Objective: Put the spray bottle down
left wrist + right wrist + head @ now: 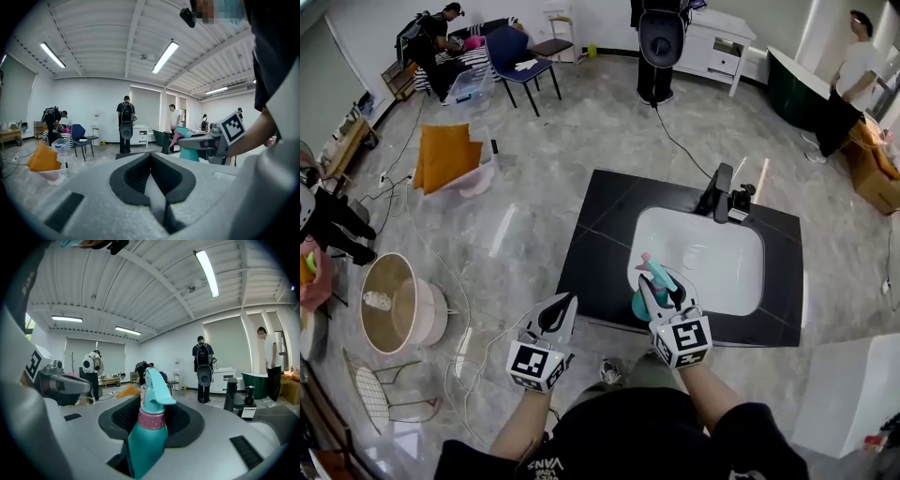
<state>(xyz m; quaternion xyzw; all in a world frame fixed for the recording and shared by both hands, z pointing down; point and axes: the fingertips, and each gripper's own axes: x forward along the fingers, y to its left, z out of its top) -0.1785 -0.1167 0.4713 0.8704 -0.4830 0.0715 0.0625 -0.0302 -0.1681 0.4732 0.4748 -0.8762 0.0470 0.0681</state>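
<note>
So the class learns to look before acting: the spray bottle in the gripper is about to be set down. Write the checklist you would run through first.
1. Grip: right gripper shut on the spray bottle, below its pink collar: ok.
2. Bottle nozzle up, roughly upright: ok.
3. Left gripper empty, jaws together, apart from the bottle: ok.
4. Bare black counter beside the sink to land on: ok.
5. Faucet at the sink's far rim, away from the bottle: ok.
6. Exact landing spot chosen: cannot tell.
</note>
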